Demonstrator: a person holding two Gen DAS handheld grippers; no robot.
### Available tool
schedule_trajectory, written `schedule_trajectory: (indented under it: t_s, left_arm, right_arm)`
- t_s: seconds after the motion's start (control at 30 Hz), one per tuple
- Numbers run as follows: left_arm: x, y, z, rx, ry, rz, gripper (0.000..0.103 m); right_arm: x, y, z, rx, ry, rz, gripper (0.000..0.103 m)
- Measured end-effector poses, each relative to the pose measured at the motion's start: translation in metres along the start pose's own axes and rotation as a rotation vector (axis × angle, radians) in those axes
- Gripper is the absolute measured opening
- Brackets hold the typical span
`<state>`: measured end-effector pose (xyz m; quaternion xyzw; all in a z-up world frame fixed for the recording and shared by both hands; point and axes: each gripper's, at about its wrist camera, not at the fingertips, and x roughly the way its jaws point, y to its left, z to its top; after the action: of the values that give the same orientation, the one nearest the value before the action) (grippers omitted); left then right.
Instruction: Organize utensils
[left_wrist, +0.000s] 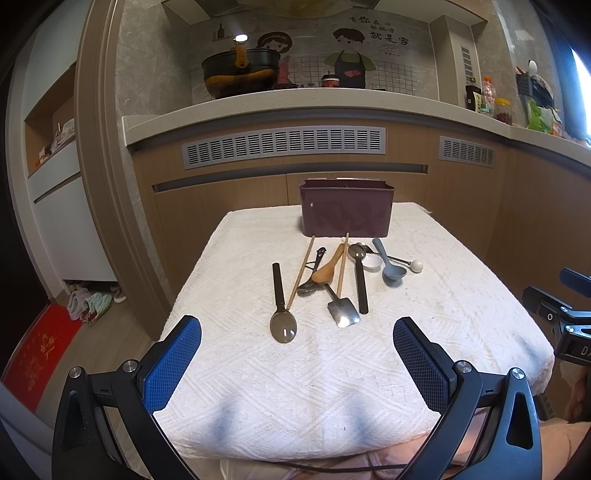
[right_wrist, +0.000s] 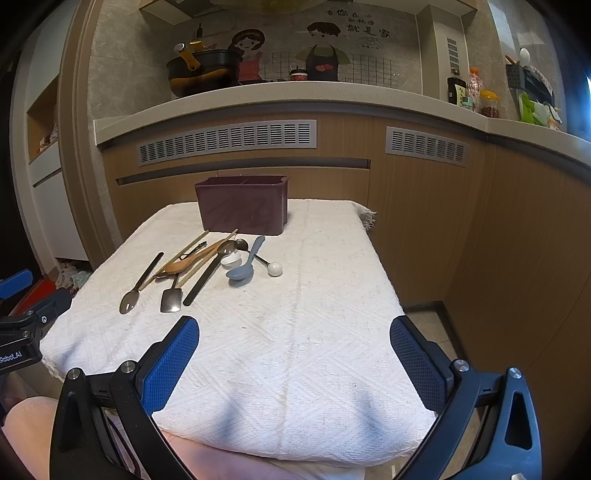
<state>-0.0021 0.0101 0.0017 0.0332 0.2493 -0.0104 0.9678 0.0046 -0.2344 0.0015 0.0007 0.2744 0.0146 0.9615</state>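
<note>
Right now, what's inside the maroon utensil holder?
The maroon utensil holder shows a divider at its rim and no utensils sticking up. Its front wall hides the compartment floors, so anything short inside cannot be seen.

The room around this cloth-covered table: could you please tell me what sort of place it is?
Most likely a home kitchen: a black pot sits on the counter, jars and bottles stand along it, and utensils lie before a caddy.

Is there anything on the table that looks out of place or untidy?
Yes. The utensils lie in a loose, crossed heap on the white cloth, in front of the maroon holder: a wooden spoon overlaps a chopstick, and a grey-blue spoon lies bowl-down. Nothing looks spilled or broken.
</note>
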Motion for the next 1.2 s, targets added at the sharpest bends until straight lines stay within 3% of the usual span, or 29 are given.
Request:
schedule_trajectory:
  t_s: [0.27,0.57,0.77,0.97,1.13,1.2]
  left_arm:
    - [0.010,0.002,0.004,0.019,0.010,-0.014,0.103]
    - [0.048,0.020,0.046,0.022,-0.020,-0.032,0.103]
    - [0.087,0.044,0.074,0.008,-0.014,-0.037,0.103]
    - [0.134,0.073,0.090,-0.061,0.020,-0.115,0.102]
    - [0.173,0.081,0.084,-0.067,0.131,-0.216,0.080]
    - [0.183,0.081,0.075,-0.068,0.182,-0.245,0.078]
  right_arm:
    - [0.001,0.000,0.008,-0.043,-0.025,-0.029,0.103]
    - [0.032,0.021,0.062,-0.194,-0.107,-0.113,0.103]
    - [0.079,0.038,0.099,-0.230,-0.044,-0.052,0.103]
    - [0.145,0.035,0.122,-0.192,0.073,0.047,0.103]
    - [0.190,0.036,0.117,-0.203,0.149,0.016,0.103]
    - [0.200,0.036,0.114,-0.202,0.165,0.003,0.103]
